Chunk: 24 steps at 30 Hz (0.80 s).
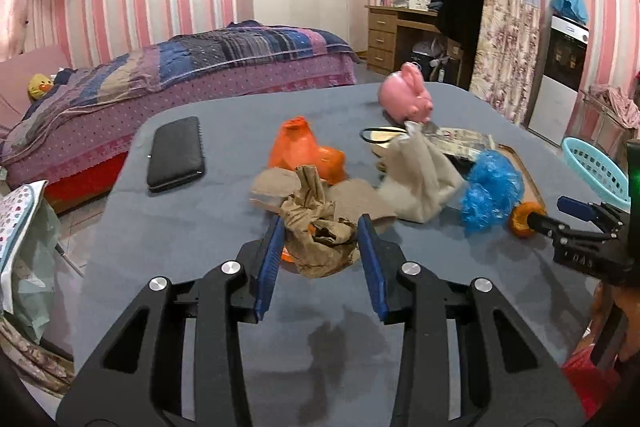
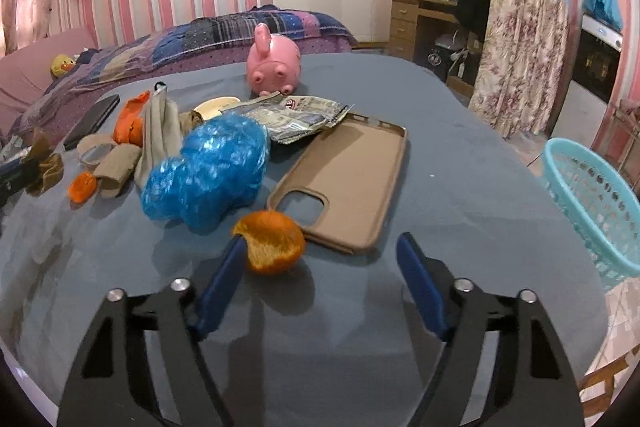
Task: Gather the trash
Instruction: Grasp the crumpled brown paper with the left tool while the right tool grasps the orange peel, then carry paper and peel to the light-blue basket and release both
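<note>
Two grippers work over a blue table [image 2: 440,155] strewn with trash. The left gripper [image 1: 321,231] has its blue fingers [image 1: 272,251] spread partly apart, one on each side of a crumpled brown paper bag [image 1: 320,239]; the pads sit just beside the bag, and I cannot tell whether they press it. The right gripper [image 2: 320,251] is wide open and grips nothing: its left finger [image 2: 224,275] touches or nearly touches an orange peel [image 2: 272,243], while the other finger stands well clear at 3 o'clock of it. At 10 o'clock from the peel lies a crumpled blue plastic bag [image 2: 208,171], and at 1 o'clock a tan phone case [image 2: 348,179] lies face up. Beyond the blue bag are a grey cloth [image 2: 160,135], an orange plastic bag [image 2: 130,123], printed wrappers [image 2: 292,119] and a pink piggy bank [image 2: 274,61]. A black wallet [image 1: 175,153] lies at 10 o'clock from the paper bag. A turquoise basket [image 2: 596,203] stands just off the table at 3 o'clock.
</note>
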Each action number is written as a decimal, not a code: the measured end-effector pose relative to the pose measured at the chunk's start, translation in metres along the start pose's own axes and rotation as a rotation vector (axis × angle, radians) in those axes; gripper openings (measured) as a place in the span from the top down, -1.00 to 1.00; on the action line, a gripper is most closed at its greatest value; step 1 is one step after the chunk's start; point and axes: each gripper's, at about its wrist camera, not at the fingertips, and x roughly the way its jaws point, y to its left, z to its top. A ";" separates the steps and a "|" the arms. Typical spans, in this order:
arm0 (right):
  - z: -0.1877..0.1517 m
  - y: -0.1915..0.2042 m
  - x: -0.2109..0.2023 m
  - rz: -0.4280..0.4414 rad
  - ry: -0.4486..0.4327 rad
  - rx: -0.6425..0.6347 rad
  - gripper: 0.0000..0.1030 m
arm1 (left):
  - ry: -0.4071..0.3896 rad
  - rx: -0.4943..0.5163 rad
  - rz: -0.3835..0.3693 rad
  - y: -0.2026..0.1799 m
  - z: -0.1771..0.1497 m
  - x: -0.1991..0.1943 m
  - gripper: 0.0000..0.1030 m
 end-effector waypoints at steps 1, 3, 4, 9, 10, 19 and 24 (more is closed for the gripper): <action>0.002 0.000 0.003 0.014 0.011 -0.002 -0.15 | 0.000 -0.001 0.008 0.003 0.001 0.000 0.29; 0.003 0.001 0.009 0.046 0.029 -0.005 0.02 | 0.003 -0.007 0.018 0.006 0.001 0.001 0.29; 0.003 0.003 0.009 0.062 0.027 -0.014 0.12 | 0.006 -0.011 0.020 0.007 0.002 0.001 0.29; 0.004 0.010 0.005 0.109 0.013 -0.056 0.61 | -0.012 0.001 0.024 0.001 0.009 -0.003 0.29; 0.004 0.008 0.002 0.117 0.010 -0.052 0.62 | -0.015 0.002 0.023 -0.001 0.010 -0.003 0.29; 0.015 -0.039 -0.028 0.091 -0.059 0.013 0.62 | -0.067 0.045 -0.006 -0.039 0.036 -0.005 0.28; 0.029 -0.080 -0.040 0.028 -0.101 0.046 0.62 | -0.089 0.041 -0.030 -0.068 0.056 0.006 0.28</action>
